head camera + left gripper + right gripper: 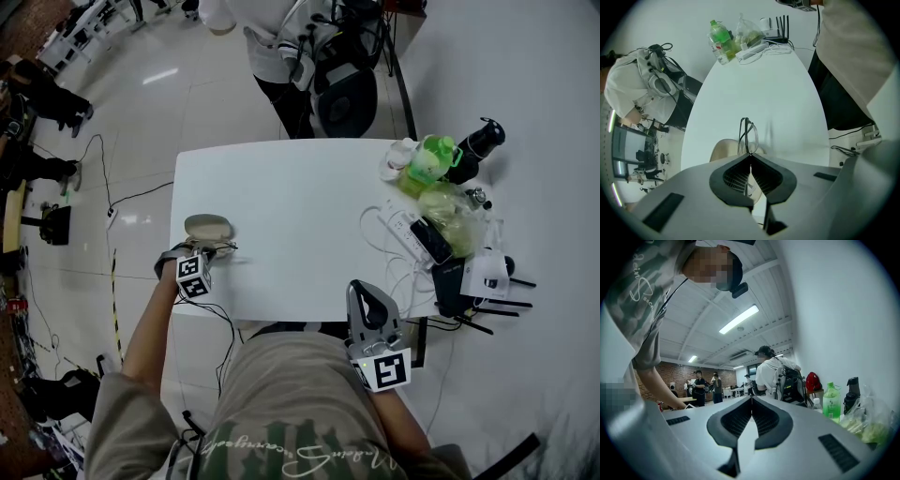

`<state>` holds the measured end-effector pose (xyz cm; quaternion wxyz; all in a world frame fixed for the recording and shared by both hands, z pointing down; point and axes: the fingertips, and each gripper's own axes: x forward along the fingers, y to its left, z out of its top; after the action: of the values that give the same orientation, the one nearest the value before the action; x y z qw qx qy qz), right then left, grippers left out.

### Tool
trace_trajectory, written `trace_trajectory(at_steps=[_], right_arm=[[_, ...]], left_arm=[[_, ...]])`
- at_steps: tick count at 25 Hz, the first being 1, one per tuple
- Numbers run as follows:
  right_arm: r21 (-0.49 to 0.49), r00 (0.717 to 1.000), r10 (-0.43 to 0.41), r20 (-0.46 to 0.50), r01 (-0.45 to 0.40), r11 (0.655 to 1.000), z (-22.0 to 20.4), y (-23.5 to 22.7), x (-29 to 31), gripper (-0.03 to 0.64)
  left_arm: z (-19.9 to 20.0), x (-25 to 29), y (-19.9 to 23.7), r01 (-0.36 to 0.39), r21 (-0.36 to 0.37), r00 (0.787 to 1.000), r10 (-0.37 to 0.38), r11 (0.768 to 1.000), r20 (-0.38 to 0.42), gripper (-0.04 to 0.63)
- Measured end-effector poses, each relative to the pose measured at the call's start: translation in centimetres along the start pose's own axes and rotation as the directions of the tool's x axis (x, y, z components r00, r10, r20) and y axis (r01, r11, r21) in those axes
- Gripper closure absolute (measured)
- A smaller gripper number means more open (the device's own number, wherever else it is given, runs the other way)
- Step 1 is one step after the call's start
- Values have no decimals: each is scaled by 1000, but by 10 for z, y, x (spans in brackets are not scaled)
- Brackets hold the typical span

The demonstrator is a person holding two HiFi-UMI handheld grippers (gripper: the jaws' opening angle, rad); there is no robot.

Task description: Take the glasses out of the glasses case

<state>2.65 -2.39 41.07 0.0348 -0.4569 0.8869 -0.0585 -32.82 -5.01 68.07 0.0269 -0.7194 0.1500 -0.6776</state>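
A white table (300,187) stands on a glossy pale floor (141,103), its right side against a plain white wall (534,84), and beyond its far end the hall runs back to a red brick wall (661,376) under a white beamed ceiling (708,301) lit by long strip lights (738,318).

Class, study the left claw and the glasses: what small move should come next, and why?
Probably carry the glasses away from the beige case and lower them onto the white table. The left claw is shut on their frame, and they appear clear of the case, with bare tabletop ahead.
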Motion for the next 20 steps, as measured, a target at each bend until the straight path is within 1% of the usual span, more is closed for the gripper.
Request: trace_trajectory(at_steps=[4, 10, 20], right_arm=[[7, 1000, -3, 7, 3, 1000, 1, -1, 1, 604], [3, 1000, -17, 18, 16, 1000, 5, -7, 0, 604], [4, 998, -50, 23, 50, 999, 7, -25, -11, 604]], left_arm=[[5, -2, -2, 6, 18, 1000, -6, 1000, 9, 577], [12, 2, -7, 12, 19, 1000, -12, 1000, 15, 577], [31, 6, -14, 39, 37, 999, -39, 999, 5, 577]])
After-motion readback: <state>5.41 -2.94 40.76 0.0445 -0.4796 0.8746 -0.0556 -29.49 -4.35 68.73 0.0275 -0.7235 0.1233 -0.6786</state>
